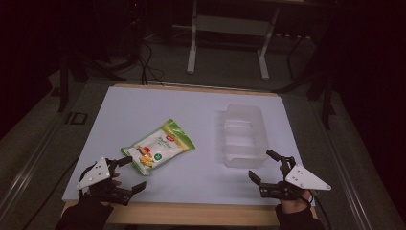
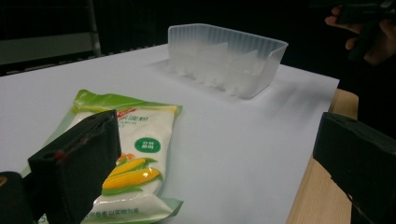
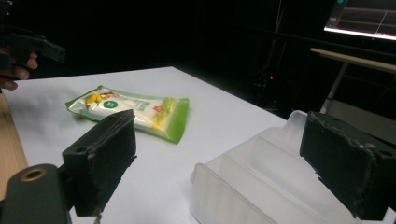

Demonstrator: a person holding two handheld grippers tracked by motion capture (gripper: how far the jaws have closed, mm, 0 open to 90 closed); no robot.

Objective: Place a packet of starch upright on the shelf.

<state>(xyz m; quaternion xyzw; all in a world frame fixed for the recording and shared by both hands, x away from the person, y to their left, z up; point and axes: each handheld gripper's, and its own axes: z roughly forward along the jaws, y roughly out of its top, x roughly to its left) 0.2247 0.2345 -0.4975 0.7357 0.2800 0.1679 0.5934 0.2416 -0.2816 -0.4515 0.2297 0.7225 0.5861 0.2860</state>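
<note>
Centrally on the white rectangular surface [image 1: 191,120], a flat green-and-white plastic packet printed with yellow corn [image 1: 158,148] is laid flat, and it serves as the landmark for everything else. Beyond the packet and off to its right, well apart from it, a clear ribbed plastic container with inner dividers [image 1: 244,135] is set upright on the same surface; its compartments are seen to hold nothing. Just beside the packet's near corner, the left tool [image 1: 128,173] is held by a hand in a dark sleeve, low over the surface edge, with its two black jaws spread wide and nothing gripped between them. In the left gripper view the packet [image 2: 128,161] is seen partly behind one jaw, but contact between jaw and packet cannot be told, while the container [image 2: 226,65] is seen farther back on the surface [image 2: 243,140]. Well apart from the packet, on its right and near the front of the container, the right tool [image 1: 270,167] is held likewise, its jaws also spread wide and gripping nothing. In the right gripper view the packet [image 3: 133,112] is seen lying beyond one jaw, and the container [image 3: 261,186] is seen close beneath and between the jaws. A strip of bare wooden edge [image 1: 191,213] is shown along the near side of the surface, nearer than the packet.
</note>
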